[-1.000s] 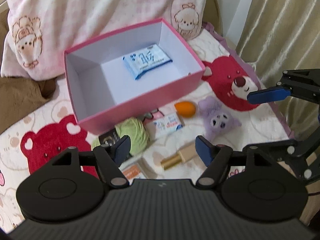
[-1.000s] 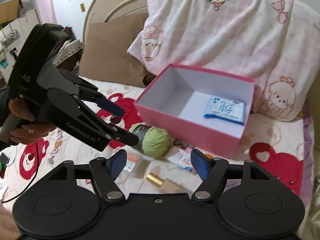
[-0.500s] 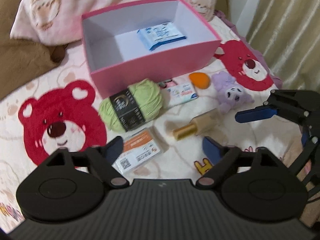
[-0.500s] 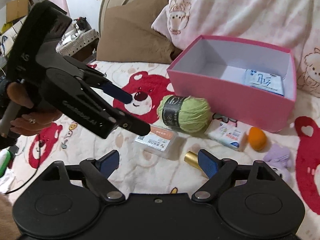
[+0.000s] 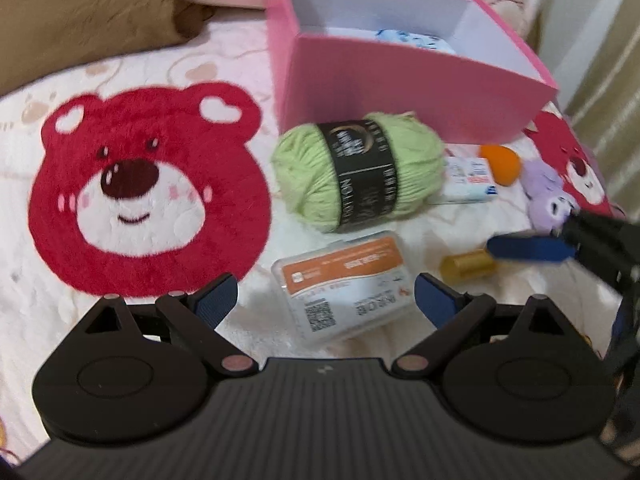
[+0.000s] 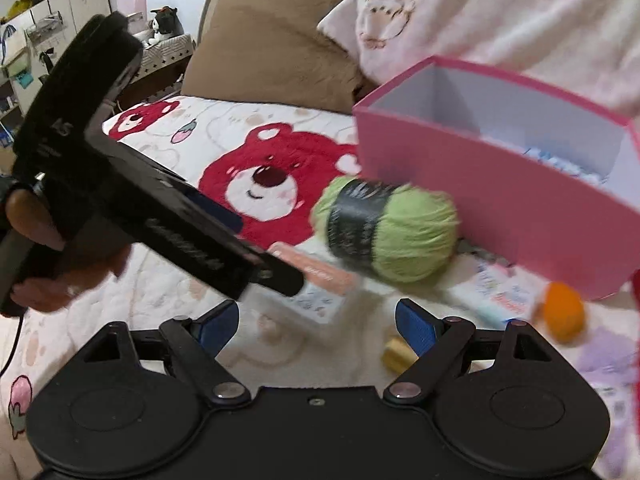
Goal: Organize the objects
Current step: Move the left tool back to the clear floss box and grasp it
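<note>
1. Both grippers converge on one small cluster. The left gripper [image 5: 326, 302] hangs over the card case [image 5: 344, 286]; the right gripper [image 6: 316, 322] is just beside it, its blue finger [image 5: 528, 248] already over the gold tube [image 5: 466, 266]. If both dip at once, they are likely to knock together.
2. The case is flat and lies on soft bedding [image 5: 240, 60]. Fingers pressing down may sink into the quilt and slide over the lid instead of catching its edges.
3. The yarn [image 5: 360, 172] sits just behind the case and close against the front wall of the box [image 5: 400, 92]. A forward push could roll it or nudge the box.
4. The orange sponge [image 5: 500, 164], plush [image 5: 546, 196] and tissue pack [image 5: 468, 180] crowd to the right of the yarn; a sweep by the right gripper could scatter them.
5. Both views are blurred, so I judge the hands are moving fast, which makes overshoot more likely.
6. Left gripper: jaws spread wide, holding nothing, pitched down, with the case between and just ahead of the fingers.
7. Right gripper: jaws spread wide too, empty, low over the bedding and facing the yarn, with the tube beside its right finger.
8. Sorting is barely begun: only a blue pack [image 5: 412, 38] lies in the box; everything else is on the bed in front of it.
</note>
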`<state>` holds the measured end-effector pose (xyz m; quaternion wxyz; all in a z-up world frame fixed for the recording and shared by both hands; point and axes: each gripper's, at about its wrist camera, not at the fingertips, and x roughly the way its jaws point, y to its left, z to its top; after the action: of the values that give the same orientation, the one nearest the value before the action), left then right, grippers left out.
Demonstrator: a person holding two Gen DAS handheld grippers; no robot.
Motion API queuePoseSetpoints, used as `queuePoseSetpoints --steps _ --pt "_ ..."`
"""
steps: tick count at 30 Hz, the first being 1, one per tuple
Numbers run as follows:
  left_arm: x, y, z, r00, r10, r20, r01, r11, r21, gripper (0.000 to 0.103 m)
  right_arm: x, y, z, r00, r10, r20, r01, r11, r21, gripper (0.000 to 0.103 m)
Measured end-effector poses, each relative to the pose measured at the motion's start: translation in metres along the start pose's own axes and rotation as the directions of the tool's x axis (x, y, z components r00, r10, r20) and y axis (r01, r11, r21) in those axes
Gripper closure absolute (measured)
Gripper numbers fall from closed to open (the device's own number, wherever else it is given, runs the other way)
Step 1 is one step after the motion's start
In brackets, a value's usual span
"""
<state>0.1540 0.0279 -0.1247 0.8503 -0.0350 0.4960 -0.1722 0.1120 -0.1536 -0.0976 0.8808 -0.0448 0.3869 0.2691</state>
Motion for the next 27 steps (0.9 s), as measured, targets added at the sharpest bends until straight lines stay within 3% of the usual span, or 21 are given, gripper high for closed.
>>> queuePoseSetpoints --steps 6,10,12,14,16,23,27 --pt "0.015 0.024 -0.008 0.998 -0.063 0.008 0.064 0.987 -0.146 0.009 0.037 0.013 -0.011 0.999 -0.009 -0.045 0.009 1.0 -0.015 0.015" --pt "0.021 0.025 -0.01 0.998 -0.059 0.028 0.062 0.989 -0.13 0.01 0.053 0.01 -0.01 0.999 0.004 -0.049 -0.003 1.0 0.025 0.015" --pt "0.024 0.025 -0.012 0.998 -0.059 0.034 0.063 0.99 -0.125 0.015 0.065 0.007 -0.013 0.997 -0.01 -0.076 0.016 0.996 0.091 0.017" --pt "0.024 0.027 -0.014 0.993 -0.115 0.041 0.12 0.981 -0.154 0.034 0.07 0.01 -0.015 0.997 -0.022 -0.074 0.029 0.994 0.108 0.016" --pt "0.025 0.029 -0.015 0.987 -0.159 0.031 0.162 0.967 -0.198 0.036 0.071 0.015 -0.014 0.997 -0.037 -0.068 0.043 0.995 0.085 0.015" --pt "0.021 0.023 -0.02 0.99 -0.135 0.035 0.139 0.968 -0.21 0.041 0.074 0.018 -0.015 0.996 -0.074 -0.053 0.08 0.991 0.11 0.012" --pt "0.008 0.009 -0.026 0.994 -0.105 0.039 0.109 0.986 -0.123 0.042 0.063 0.023 -0.014 0.994 -0.09 -0.062 0.096 0.989 0.108 0.018"
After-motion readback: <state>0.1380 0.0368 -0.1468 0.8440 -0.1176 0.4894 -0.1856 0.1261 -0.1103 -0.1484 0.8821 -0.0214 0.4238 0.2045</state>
